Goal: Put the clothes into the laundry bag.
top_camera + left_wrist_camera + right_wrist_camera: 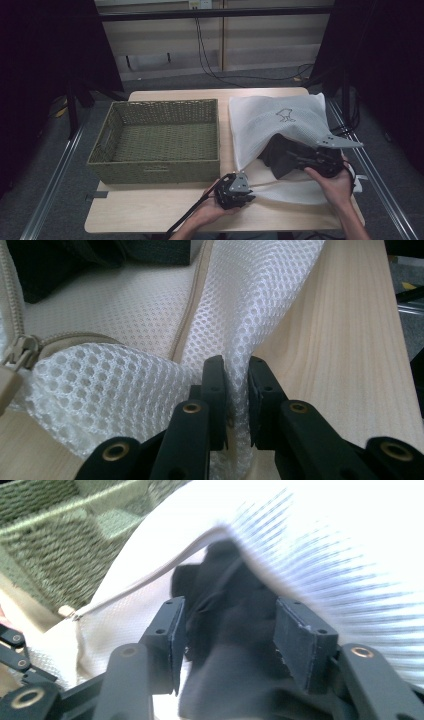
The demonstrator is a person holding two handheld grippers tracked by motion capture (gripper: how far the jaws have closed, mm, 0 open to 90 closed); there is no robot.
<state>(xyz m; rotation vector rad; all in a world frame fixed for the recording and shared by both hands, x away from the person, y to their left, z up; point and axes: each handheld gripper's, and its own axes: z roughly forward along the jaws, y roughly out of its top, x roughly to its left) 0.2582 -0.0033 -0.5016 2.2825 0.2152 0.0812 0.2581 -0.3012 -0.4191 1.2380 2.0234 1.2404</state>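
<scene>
A white mesh laundry bag (270, 117) lies on the right half of the table, its zippered mouth facing me. A black garment (282, 155) sits in that mouth, half under the lifted upper layer. My right gripper (299, 160) is at the mouth with a thick bunch of the black garment (225, 680) between its jaws, and the mesh bag (325, 545) arches over it. My left gripper (248, 194) rests low at the bag's near left corner, shut on a fold of the mesh (260, 295). The bag's beige zipper pull (20, 347) lies just to one side.
A green woven basket (155, 170) stands on the left half of the table, with nothing in it, close beside the bag. Bare wooden tabletop (150, 210) runs along the near edge. Black stands and cables flank the table.
</scene>
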